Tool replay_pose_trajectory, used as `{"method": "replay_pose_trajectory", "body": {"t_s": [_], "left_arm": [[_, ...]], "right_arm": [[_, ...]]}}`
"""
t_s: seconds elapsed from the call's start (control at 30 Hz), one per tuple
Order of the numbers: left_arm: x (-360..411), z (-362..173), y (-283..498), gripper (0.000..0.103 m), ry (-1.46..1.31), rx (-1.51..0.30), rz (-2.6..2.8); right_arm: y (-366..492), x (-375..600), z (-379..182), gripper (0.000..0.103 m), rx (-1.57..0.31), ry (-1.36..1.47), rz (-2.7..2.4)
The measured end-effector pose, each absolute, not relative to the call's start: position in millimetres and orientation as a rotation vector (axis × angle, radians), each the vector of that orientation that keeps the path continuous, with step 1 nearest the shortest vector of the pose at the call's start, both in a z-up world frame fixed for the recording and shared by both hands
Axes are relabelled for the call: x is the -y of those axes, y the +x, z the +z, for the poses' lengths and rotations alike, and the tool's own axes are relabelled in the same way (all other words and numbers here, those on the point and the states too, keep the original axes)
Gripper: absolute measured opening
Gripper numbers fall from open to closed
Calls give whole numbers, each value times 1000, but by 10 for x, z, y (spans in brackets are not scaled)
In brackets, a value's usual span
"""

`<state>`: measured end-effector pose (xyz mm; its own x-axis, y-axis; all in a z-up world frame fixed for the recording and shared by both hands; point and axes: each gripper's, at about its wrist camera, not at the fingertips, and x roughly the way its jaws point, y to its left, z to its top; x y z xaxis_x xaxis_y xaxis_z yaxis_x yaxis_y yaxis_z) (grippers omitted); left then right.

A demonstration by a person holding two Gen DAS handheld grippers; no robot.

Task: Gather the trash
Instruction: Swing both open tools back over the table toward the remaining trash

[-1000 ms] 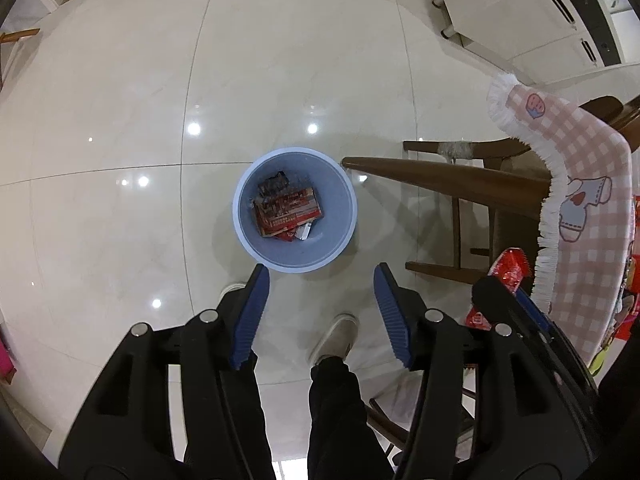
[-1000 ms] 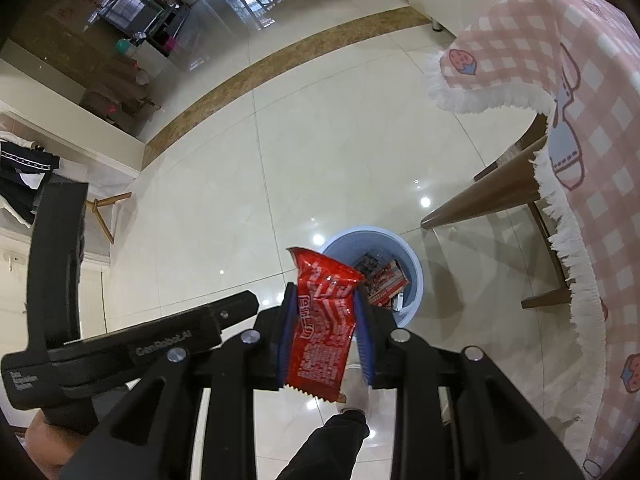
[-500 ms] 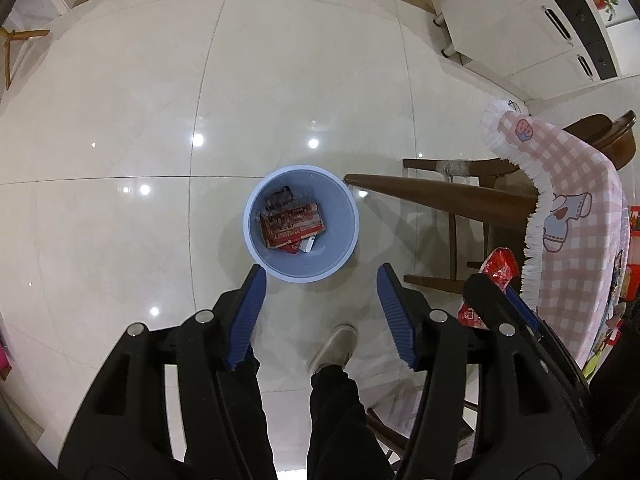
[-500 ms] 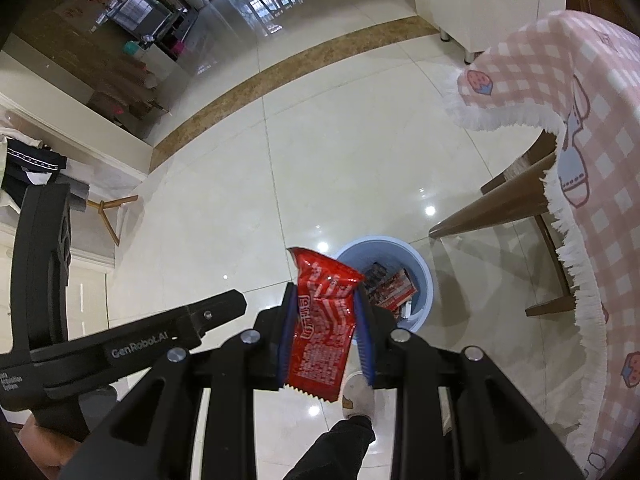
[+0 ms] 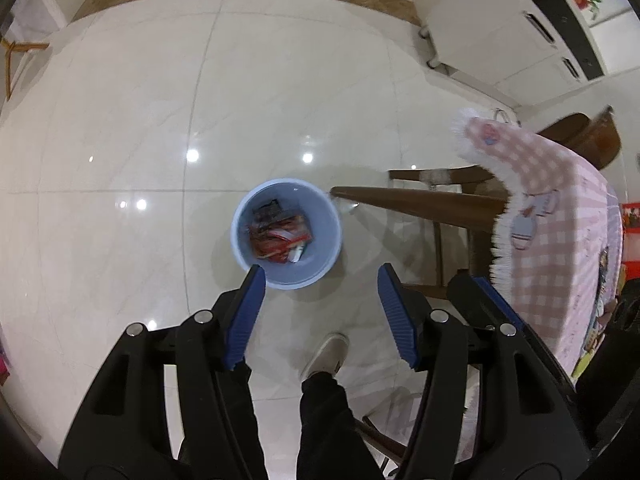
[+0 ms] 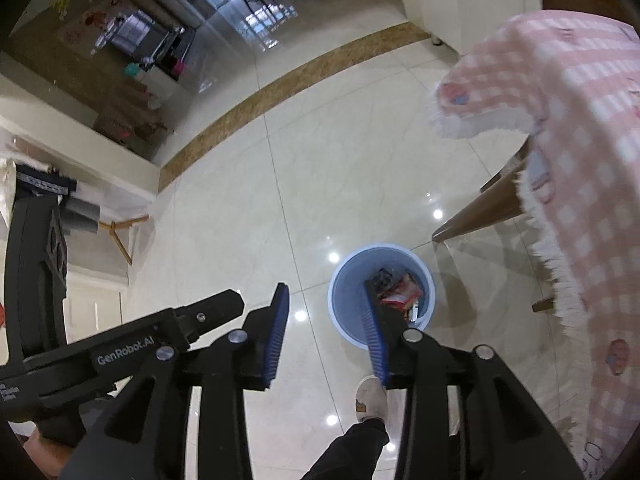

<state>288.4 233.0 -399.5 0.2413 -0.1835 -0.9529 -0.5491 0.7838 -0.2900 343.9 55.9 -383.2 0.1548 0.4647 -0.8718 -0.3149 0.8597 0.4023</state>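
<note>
Release is the step in hand: right gripper (image 6: 326, 334), jaws just spread and empty above the blue bin (image 6: 340, 312), should stay centred (left gripper (image 5: 320, 314) likewise agape, empty) while red wrappers (image 5: 278, 240) settle inside the bin.

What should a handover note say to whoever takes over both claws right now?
Right claw: open and empty; its jaws have just been opening, nothing between them.
Left claw: open, empty.
Blue trash bin stands on the tiled floor beside the wooden table leg, below both claws. Red snack wrappers lie inside it.
Done: the wrappers in view are binned.
Left: check the table under the pink checked tablecloth for more trash; its top is mostly out of view here.
</note>
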Motion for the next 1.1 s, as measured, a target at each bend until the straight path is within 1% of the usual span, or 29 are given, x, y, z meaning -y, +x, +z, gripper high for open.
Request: {"method": "replay_pose_trajectory", "body": {"t_s": [0.23,0.4,0.57,0.67,0.77,0.9,1.1], "left_arm": [[-1546,-3409,3236,58,-572,-1196,167],[-587,-3030,3575,58,-457,-1135,14],[381,-2912,3820,58,-387,-1134,-145],[951,-2929,3970,58,-343,-1148,-223],[1364,-2961,4105,58,-309,-1160,-269],[1720,-3031,4267,60,-298,-1174,-283],[1918,-3090,4437,64,-290,-1184,-254]], "right_arm": [[3594,325,-3340,36,-1167,224,490],[3662,1388,-2979,36,-1049,290,361],[3699,2452,-2825,36,-975,311,210],[3758,3002,-2873,36,-958,297,136],[3862,3458,-2985,36,-965,286,94],[4069,3788,-3183,37,-983,231,81],[4271,3924,-3392,37,-1008,177,116]]}}
